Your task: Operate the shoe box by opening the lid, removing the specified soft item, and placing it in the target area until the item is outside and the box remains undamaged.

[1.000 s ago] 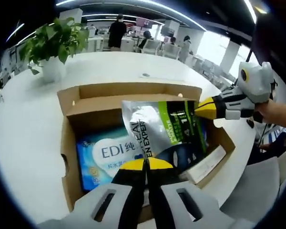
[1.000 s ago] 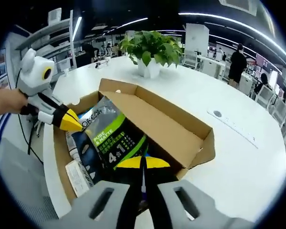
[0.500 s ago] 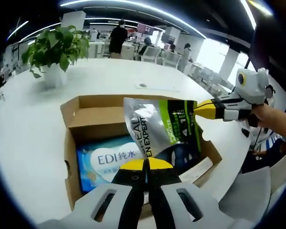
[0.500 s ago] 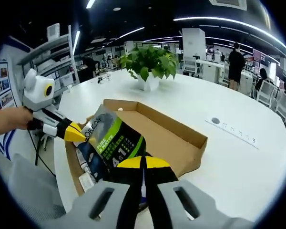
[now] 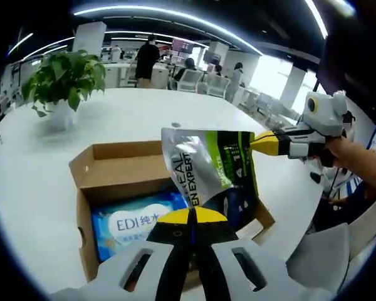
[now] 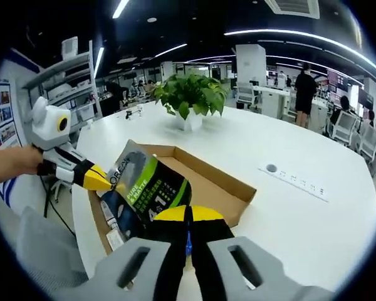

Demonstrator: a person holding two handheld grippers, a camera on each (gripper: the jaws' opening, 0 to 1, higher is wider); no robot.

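Observation:
A silver and green soft pouch hangs above the open cardboard shoe box on the white table. My left gripper is shut on the pouch's lower edge. The right gripper comes in from the right, shut on the pouch's upper corner. A blue wipes pack lies inside the box. In the right gripper view the pouch is held over the box, with my right gripper shut on its near edge and the left gripper clamped on its far corner.
A potted plant stands on the table beyond the box. A round table socket sits to the right. A grey chair is by the table's edge. People and desks fill the background.
Both grippers have risen with the pouch, which now hangs higher above the box. The box looks smaller and lower in both views.

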